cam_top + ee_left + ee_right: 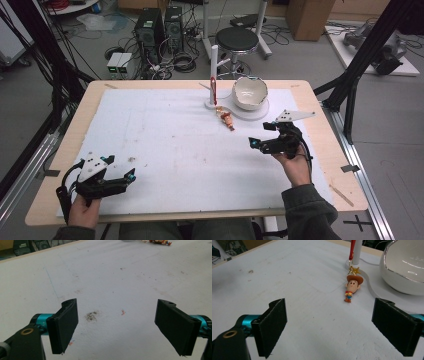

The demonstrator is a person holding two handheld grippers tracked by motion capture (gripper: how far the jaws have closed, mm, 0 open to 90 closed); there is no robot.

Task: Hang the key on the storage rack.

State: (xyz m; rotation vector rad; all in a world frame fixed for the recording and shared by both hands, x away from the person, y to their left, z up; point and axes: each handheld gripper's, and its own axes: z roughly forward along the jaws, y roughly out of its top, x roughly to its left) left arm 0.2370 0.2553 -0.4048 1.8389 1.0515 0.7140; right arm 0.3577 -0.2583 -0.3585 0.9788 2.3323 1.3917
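Right tool (329, 325) hovers released near the cowboy figurine (352, 287), which lies on the tabletop (287, 277), apparently clipped to a white stand (357, 252). Left tool (116, 325) is released too.

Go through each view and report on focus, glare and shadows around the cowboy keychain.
High view: even light, the cowboy keychain small and soft. Right gripper view: keychain fairly sharp, bright glare streaks on the white bowl, near jaws slightly blurred. Left gripper view: keychain cut at the top edge, faint shadows.
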